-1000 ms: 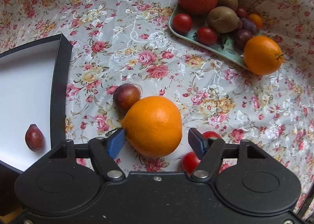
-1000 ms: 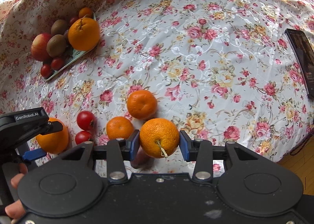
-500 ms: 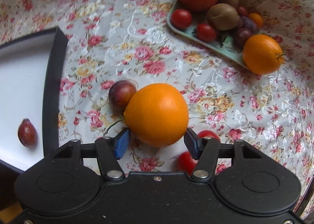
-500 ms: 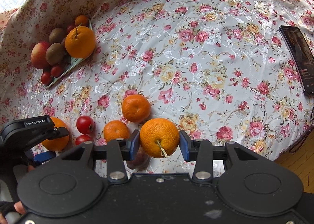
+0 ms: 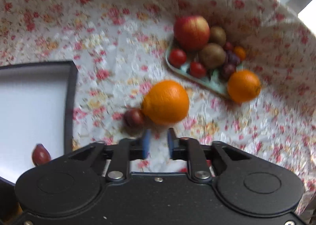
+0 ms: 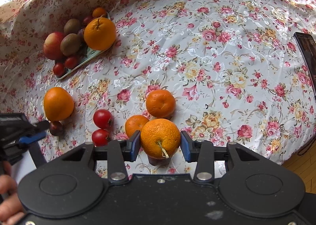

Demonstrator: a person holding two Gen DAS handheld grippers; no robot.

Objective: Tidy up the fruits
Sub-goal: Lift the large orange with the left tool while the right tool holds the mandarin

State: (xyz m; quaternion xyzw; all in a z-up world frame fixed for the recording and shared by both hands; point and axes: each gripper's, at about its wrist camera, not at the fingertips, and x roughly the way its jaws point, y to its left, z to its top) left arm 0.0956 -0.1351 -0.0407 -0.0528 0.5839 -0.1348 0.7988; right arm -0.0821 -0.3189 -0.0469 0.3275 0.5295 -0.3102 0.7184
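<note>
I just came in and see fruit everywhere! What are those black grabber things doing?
A person is sorting fruit on a flowery tablecloth with two hand-held grippers. The right gripper has its blue pads on either side of a stemmed mandarin. The left gripper is nearly shut and holds nothing; a big round orange sits just ahead of it, beside a small dark plum. More fruit fills a pale green tray.

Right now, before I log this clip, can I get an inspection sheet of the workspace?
Surface: flowered tablecloth, wrinkled.
Job's things: plate heaped with fruit; loose big orange, plum, two tomatoes, two mandarins; tray holding one plum.
Clutter: phone at the table's right edge.
Claws: left claw nearly closed, holding nothing; right claw around a stemmed mandarin.
Cables: nothing seen.
Surroundings: window light, wooden floor.
</note>
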